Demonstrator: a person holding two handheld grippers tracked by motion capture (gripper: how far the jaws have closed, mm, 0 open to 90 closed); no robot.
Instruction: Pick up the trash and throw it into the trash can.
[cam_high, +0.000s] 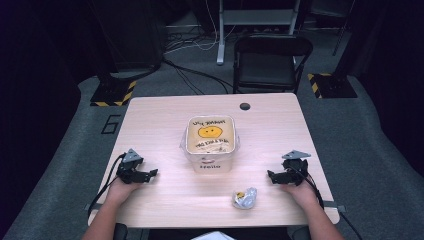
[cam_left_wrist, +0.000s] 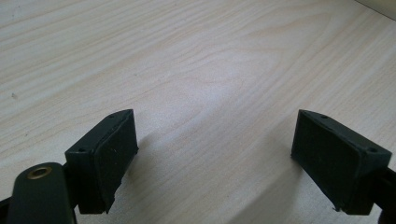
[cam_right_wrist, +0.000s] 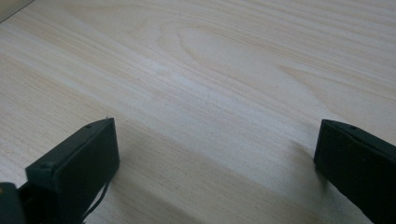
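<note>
Crumpled wrapper (cam_high: 244, 198) lies near the front edge of the desk (cam_high: 160, 120) in the high view, closer to the right gripper (cam_high: 274, 176) than to the left gripper (cam_high: 150, 174), with a white tub (cam_high: 210, 162) bearing a smiley lid at the centre. Left gripper view: its fingers (cam_left_wrist: 109, 154) stand wide apart over bare wood. Right gripper view: its fingers (cam_right_wrist: 79, 163) likewise gape, holding nothing.
</note>
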